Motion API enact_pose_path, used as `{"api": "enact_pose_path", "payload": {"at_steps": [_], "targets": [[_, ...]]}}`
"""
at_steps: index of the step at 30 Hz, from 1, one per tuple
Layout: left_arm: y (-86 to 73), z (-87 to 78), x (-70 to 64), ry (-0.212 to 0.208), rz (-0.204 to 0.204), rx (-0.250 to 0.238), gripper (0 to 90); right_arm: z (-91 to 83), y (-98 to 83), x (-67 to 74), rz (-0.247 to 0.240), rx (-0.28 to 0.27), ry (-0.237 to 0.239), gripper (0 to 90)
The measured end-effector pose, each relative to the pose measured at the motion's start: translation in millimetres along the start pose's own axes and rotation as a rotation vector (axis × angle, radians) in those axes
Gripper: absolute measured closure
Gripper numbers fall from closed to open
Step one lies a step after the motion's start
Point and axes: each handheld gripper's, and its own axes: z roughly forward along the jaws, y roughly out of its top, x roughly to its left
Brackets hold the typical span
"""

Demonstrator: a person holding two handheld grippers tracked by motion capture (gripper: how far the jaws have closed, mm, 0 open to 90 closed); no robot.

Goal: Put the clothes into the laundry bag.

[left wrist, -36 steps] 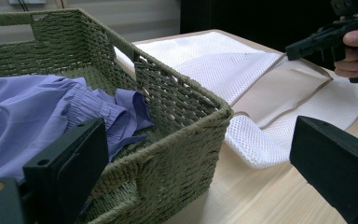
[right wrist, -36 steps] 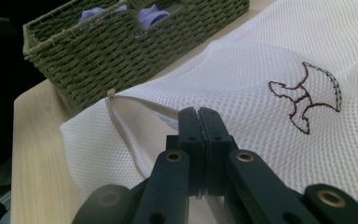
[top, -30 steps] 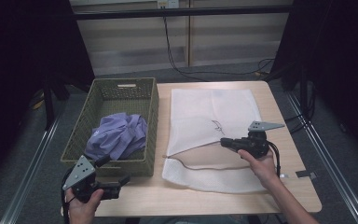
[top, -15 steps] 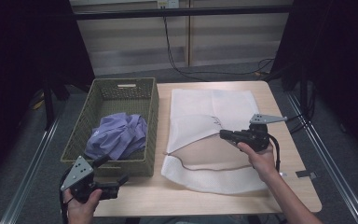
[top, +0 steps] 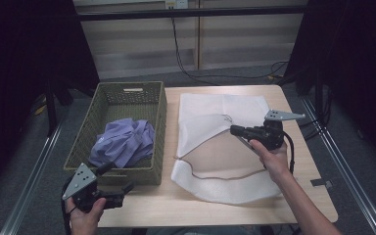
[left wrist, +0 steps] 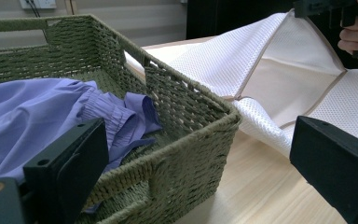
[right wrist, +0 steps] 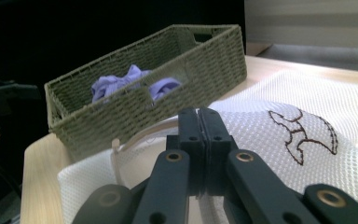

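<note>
I am working over a pale wooden table (top: 254, 203) with rounded corners, standing on a grey floor; beyond its far edge runs a light panelled wall with black cables hanging down it, and dark curtains close in both sides.

My landmark is the green woven basket (top: 157, 128), a rectangular tray of coarse plaited fibre with cut-out handles, sitting on the table's left half. Inside it, toward its near end, lies a crumpled lilac garment (top: 123, 142) of thin, soft, gathered cloth.

Just to the right of the basket, touching its side wall in the left gripper view, lies a white mesh laundry bag (top: 210, 115). Its honeycomb netting is edged with a beige zip band, and a brown embroidered motif (right wrist: 304, 129) sits on the upper layer. The bag's mouth gapes, showing bare tabletop through the opening.

My right gripper (top: 235, 130) sits over the bag, right of the basket, its black jaws pressed together on the bag's raised upper edge, lifting that layer off the lower one.

My left gripper (top: 128, 186) hangs at the basket's near-left corner, just off the table edge, jaws spread wide and holding nothing.
</note>
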Motion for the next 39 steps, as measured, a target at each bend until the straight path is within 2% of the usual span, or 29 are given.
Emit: {"api": "enact_pose_path", "payload": {"at_steps": [2,4,6,9,10,11,13,15,18,20,22,24,26,27,28,30,31,33,34,36,38,39], "targets": [[2.4,-2.0,1.9,0.000,0.011,-0.004,4.3,-0.4,4.1,0.3,-0.003,-0.010,-0.008,89.1],[7.0,-4.0,4.9,0.015,-0.005,-0.018,4.2,-2.7,8.1,-1.1,0.007,-0.045,-0.003,89.1],[11.8,-4.5,8.1,0.010,-0.002,-0.018,4.2,-2.8,10.3,-2.1,0.001,-0.049,-0.005,89.1],[19.7,-2.4,15.2,0.009,0.000,-0.001,4.2,-1.9,10.0,-2.8,0.008,-0.050,-0.006,89.1],[22.2,-1.1,17.4,0.027,0.006,0.013,4.4,-1.3,9.6,-2.8,0.006,-0.046,-0.005,89.2],[25.6,-0.3,22.3,0.014,0.009,0.022,5.3,-0.6,9.3,-2.7,0.005,-0.046,-0.005,89.1],[30.7,2.5,28.6,0.007,-0.002,0.047,7.1,-0.4,8.9,-1.9,0.007,-0.043,-0.004,89.1],[36.6,6.4,36.7,0.020,-0.006,0.066,7.5,0.0,7.9,-1.0,0.002,-0.035,-0.002,89.2],[45.9,8.1,43.2,0.004,-0.040,0.051,10.6,0.0,6.1,-0.9,0.003,-0.027,-0.001,89.1],[56.2,5.7,41.6,0.027,-0.012,0.035,14.1,-0.4,4.9,-1.2,0.007,-0.026,-0.001,89.1],[65.6,6.7,41.5,0.009,0.007,0.034,18.0,-1.0,4.3,-1.9,0.009,-0.023,-0.003,89.1],[72.7,10.2,43.2,0.021,0.032,0.047,18.7,-1.5,4.2,-2.0,0.008,-0.024,-0.006,89.1],[79.3,17.4,48.2,0.004,0.042,0.058,18.7,-1.7,4.3,-1.6,0.005,-0.025,-0.004,89.1],[81.8,20.7,50.2,0.014,0.046,0.058,18.4,-1.6,4.2,-1.5,0.003,-0.025,-0.003,89.1],[85.1,25.8,53.2,0.011,0.053,0.080,17.3,-1.6,3.9,-1.5,0.002,-0.022,-0.002,89.1],[87.9,34.4,59.6,-0.020,0.050,0.120,16.6,-1.5,2.8,-0.8,0.006,-0.019,-0.005,89.1],[88.5,39.1,62.6,-0.010,0.057,0.136,16.6,-1.3,2.5,-0.7,0.003,-0.015,-0.006,89.1],[90.6,49.7,72.6,-0.053,0.049,0.192,15.1,-1.5,2.1,-0.8,0.004,-0.015,-0.004,89.1],[91.1,54.6,77.7,-0.072,0.026,0.209,14.5,-1.6,2.1,-0.7,0.004,-0.014,-0.003,89.1],[92.4,63.3,84.2,-0.051,0.020,0.231,13.3,-1.7,2.3,-0.9,-0.001,-0.014,-0.003,89.1],[92.8,69.3,89.5,-0.053,0.018,0.246,10.6,-2.4,2.6,-0.9,-0.002,-0.010,-0.007,89.2],[92.2,72.3,92.3,-0.034,0.016,0.248,10.6,-2.5,2.6,-1.1,-0.003,-0.010,-0.007,89.2]]}}
